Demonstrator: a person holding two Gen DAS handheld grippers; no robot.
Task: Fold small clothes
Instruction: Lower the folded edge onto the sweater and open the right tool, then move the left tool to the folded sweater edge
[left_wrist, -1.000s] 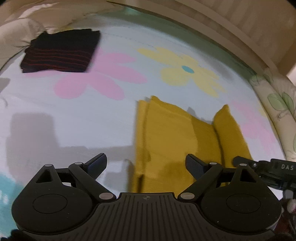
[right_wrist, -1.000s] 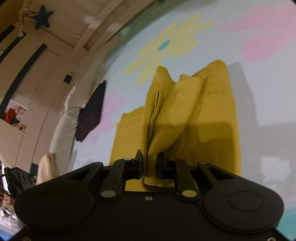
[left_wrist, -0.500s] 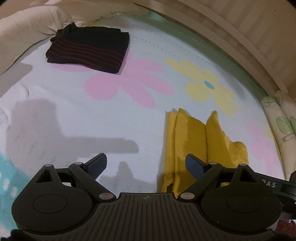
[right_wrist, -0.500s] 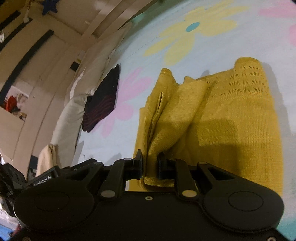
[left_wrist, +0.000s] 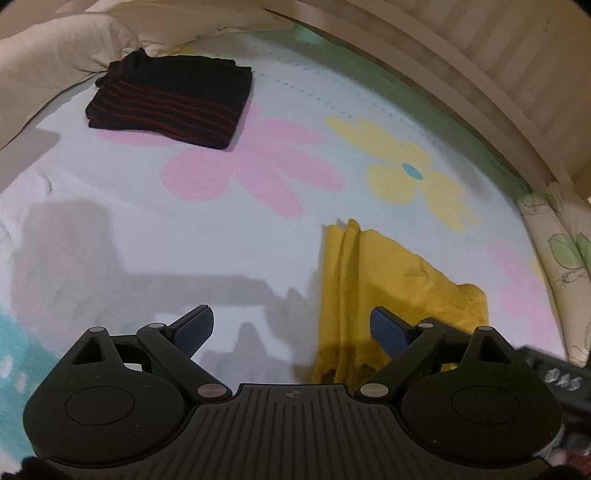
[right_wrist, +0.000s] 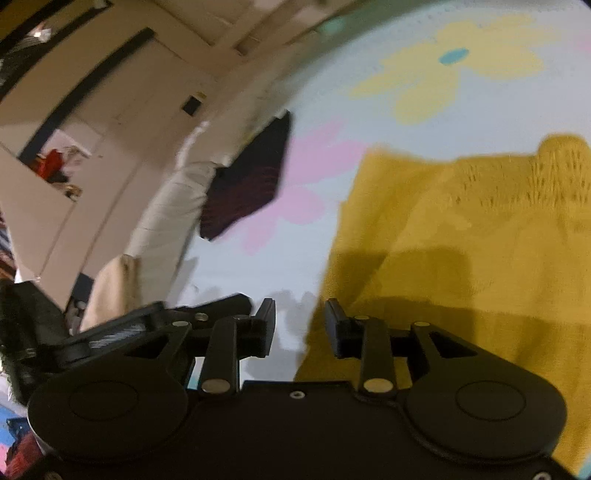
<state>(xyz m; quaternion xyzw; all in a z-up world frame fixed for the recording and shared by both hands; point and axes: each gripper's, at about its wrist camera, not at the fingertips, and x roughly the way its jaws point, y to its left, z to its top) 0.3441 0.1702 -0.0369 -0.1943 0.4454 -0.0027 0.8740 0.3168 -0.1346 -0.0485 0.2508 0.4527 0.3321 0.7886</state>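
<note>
A mustard-yellow knit garment (left_wrist: 376, 284) lies partly folded on the flowered bed sheet (left_wrist: 184, 240); it also fills the right of the right wrist view (right_wrist: 461, 240). My left gripper (left_wrist: 291, 326) is open and empty, hovering just left of the garment's near edge. My right gripper (right_wrist: 300, 325) is open and empty at the garment's near left corner, its right finger over the cloth. A black garment with red stripes (left_wrist: 173, 99) lies folded at the far left; it also shows in the right wrist view (right_wrist: 251, 177).
White pillows (left_wrist: 48, 55) line the far left of the bed. A wooden slatted bed frame (left_wrist: 498, 55) runs along the far side. A leaf-print cushion (left_wrist: 565, 266) sits at the right edge. A doorway and wall (right_wrist: 92, 129) show beyond the bed.
My right gripper has opened and let go of the yellow garment, which now lies flatter on the sheet. My left gripper stayed open and pulled back to the left.
</note>
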